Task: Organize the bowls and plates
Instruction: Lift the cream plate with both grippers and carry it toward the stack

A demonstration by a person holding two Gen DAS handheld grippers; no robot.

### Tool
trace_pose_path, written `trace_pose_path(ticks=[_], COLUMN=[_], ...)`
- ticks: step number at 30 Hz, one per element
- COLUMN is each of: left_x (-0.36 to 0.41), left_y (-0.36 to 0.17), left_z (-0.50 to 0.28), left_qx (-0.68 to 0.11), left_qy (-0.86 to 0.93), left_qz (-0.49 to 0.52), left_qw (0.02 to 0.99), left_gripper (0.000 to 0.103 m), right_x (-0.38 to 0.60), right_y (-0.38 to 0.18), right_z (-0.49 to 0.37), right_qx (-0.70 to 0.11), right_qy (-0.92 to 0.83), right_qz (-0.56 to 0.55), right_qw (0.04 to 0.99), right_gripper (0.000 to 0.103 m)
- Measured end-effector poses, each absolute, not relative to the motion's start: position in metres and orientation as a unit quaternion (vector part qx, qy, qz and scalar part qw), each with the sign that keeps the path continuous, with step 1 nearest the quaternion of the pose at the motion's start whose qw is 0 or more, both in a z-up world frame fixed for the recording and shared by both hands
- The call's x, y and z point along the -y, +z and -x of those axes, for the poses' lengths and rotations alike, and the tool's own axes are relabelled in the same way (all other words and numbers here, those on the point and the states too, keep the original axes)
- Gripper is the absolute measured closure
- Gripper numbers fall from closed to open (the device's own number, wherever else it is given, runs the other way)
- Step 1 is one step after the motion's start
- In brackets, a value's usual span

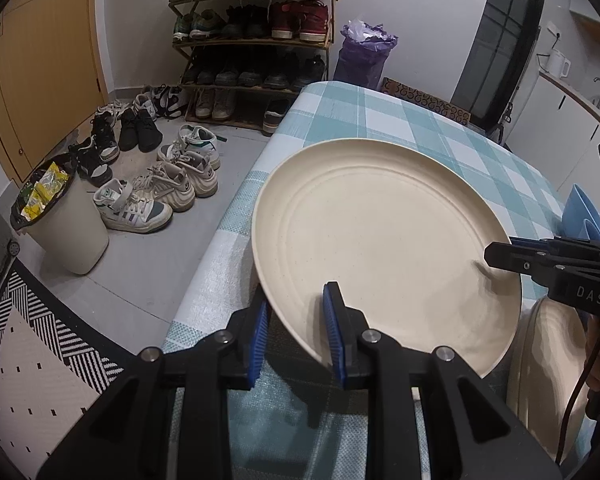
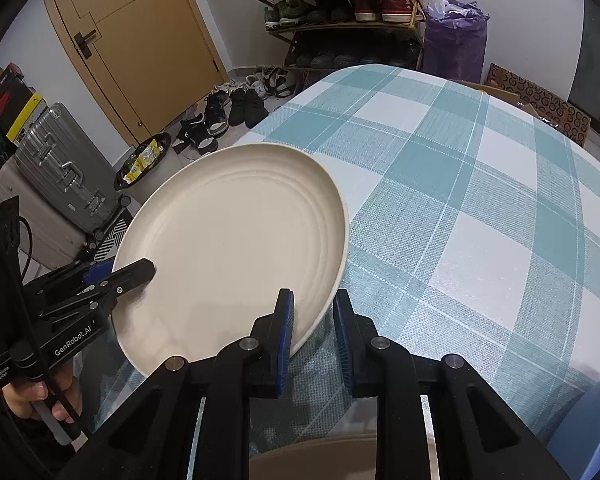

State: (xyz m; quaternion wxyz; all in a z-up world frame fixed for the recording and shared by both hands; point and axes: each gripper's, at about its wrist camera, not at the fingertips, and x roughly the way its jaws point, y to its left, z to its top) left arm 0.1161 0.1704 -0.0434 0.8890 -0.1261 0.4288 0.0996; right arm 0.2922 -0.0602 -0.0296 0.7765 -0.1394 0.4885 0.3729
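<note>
A large cream plate (image 1: 384, 248) is held tilted above the checked tablecloth (image 1: 380, 116); it also shows in the right wrist view (image 2: 236, 248). My left gripper (image 1: 296, 332) straddles its near rim, jaws parted with the rim between the blue pads. My right gripper (image 2: 312, 332) straddles the rim on the other side, jaws also parted; it shows in the left wrist view (image 1: 500, 256). The left gripper shows in the right wrist view (image 2: 136, 272) at the plate's left rim. A second cream plate (image 1: 548, 360) lies under the right gripper. Blue dishes (image 1: 584, 216) stand at the far right.
The table (image 2: 480, 184) has a teal and white cloth. A cream dish rim (image 2: 320, 456) sits below the right gripper. A bin (image 1: 60, 220), loose shoes (image 1: 160, 192) and a shoe rack (image 1: 256, 40) stand on the floor left. Suitcases (image 2: 60, 176) stand by the door.
</note>
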Motion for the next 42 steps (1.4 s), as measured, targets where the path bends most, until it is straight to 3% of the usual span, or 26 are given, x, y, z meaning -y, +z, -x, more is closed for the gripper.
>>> trace_pose_path(ticks=[42], left_x=[-0.096], left_y=[0.004], left_z=[-0.075], left_qx=[-0.393], left_qy=[0.044], left_qz=[0.085], left_qw=[0.915], left_gripper=[0.078], right_x=[0.158], right_y=[0.025], right_z=[-0.237], right_qx=[-0.45], right_qy=[0.346], right_qz=[0.102], right_qw=[0.817], right_gripper=[0.082])
